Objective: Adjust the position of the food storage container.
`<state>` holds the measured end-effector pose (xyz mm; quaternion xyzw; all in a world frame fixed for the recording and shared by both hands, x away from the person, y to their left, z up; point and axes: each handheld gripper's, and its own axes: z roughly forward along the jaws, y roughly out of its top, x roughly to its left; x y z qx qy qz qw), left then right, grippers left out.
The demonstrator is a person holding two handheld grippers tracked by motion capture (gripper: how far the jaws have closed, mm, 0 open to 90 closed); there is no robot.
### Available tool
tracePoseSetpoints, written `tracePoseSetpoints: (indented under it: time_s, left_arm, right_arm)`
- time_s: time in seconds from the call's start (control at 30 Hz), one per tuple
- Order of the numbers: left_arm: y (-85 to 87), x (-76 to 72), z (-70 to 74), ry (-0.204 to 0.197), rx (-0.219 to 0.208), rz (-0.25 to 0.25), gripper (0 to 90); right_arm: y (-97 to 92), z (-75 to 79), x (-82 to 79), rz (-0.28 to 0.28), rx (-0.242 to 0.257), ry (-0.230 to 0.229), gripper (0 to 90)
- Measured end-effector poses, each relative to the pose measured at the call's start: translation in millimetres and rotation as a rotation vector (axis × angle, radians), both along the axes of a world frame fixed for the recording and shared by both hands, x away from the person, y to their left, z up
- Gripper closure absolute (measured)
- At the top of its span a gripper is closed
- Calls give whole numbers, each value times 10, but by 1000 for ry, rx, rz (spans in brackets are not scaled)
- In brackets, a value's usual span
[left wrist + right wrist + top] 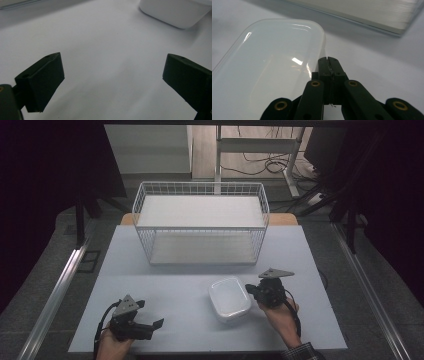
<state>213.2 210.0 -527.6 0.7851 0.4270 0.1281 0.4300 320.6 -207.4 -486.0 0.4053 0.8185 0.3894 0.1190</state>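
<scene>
Item: lidded white container (229, 299), on the table (165, 280) at 6 o'clock of the wire basket (200, 222). Right gripper (328, 60): jaws pressed together, tips against the container's 3 o'clock edge, apparently nudging it. Left gripper (112, 82): jaws spread, idle at 8 o'clock. Next: likely keep pushing, contact low.

Black gripper (254, 290) with grey three-cornered plate, brass screws; plaid sleeve (300, 353)
</scene>
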Motion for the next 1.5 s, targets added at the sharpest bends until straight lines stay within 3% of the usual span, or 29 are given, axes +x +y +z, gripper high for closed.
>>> tracePoseSetpoints:
  time_s: [0.17, 0.3, 0.37, 0.47, 0.5, 0.63, 0.8, 1.03, 1.27, 1.5]
  left_arm:
    - [-40, 45, 44, 16, -25, -13, 53]
    - [-136, 147, 109, -3, -12, -47, 183]
    - [-197, 224, 136, -12, -14, -79, 299]
    - [-259, 323, 149, -4, -31, -112, 562]
    - [-327, 444, 153, 8, -41, -145, 652]
    - [-529, 731, 159, 19, -39, -188, 896]
    - [-845, 1118, 123, 32, -15, -233, 900]
    - [-1232, 1453, 97, 49, 4, -295, 900]
    - [-1221, 1355, 89, 63, 26, -308, 900]
    - [-996, 1119, 118, 95, 13, -243, 900]
  right_arm:
    - [-3, 23, -35, 11, -25, -24, 887]
    - [-83, 83, -124, 4, -22, -45, 886]
    - [-120, 105, -197, 5, -24, -50, 886]
    - [-173, 124, -321, 9, -30, -51, 888]
    - [-191, 125, -361, 11, -34, -55, 890]
    - [-220, 123, -534, 19, -35, -47, 892]
    - [-151, 54, -710, 62, -38, -1, 892]
    - [-42, -50, -682, 96, -56, 44, 891]
    - [-29, -89, -559, 91, -47, 54, 891]
    - [102, -97, -336, 98, -42, 48, 892]
